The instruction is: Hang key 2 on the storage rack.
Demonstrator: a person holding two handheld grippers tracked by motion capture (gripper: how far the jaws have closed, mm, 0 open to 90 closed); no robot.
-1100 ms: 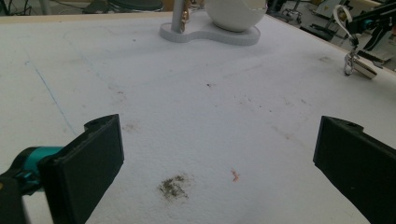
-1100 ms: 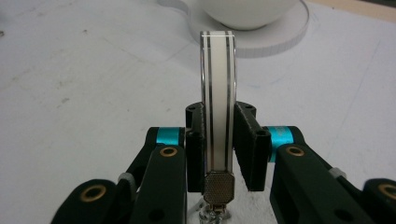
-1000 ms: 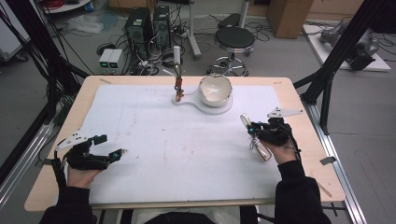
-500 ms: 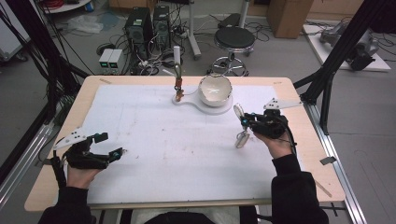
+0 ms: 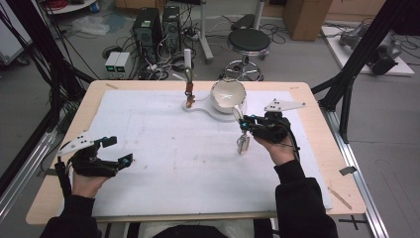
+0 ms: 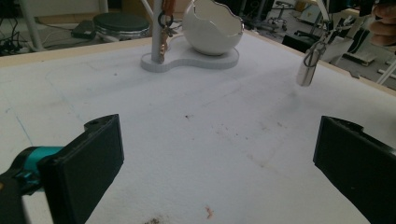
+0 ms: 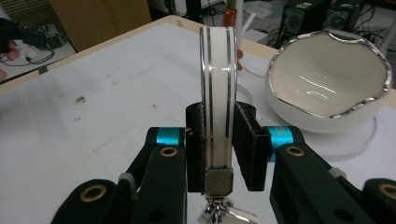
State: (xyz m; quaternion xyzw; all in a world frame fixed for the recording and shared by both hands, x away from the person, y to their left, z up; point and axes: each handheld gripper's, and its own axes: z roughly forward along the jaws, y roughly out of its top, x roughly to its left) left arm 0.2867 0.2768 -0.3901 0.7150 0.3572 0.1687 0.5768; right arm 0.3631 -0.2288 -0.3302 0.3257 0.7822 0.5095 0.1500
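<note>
My right gripper (image 5: 245, 124) hovers above the mat just in front of the white egg-shaped bowl (image 5: 228, 95), shut on a keychain. In the right gripper view its pads (image 7: 247, 144) pinch a white strap with silver edges (image 7: 218, 88) that stands upright, a knurled metal clasp below. The keychain's white tag (image 5: 242, 144) dangles under the gripper, also seen in the left gripper view as a hanging tag (image 6: 308, 65). My left gripper (image 5: 119, 150) hangs low over the mat's near left, jaws wide open with nothing between them (image 6: 219, 158).
The bowl (image 7: 327, 88) sits on a flat white base (image 6: 187, 58) with an upright post (image 5: 188, 74) carrying hanging keys (image 6: 163, 39). A white mat (image 5: 173, 144) covers the wooden table (image 5: 317, 129). Behind the table stand a stool (image 5: 249, 42) and computer boxes.
My right gripper has lifted and moved left toward the bowl with the keychain swinging beneath it. The left gripper stays about where it was.
</note>
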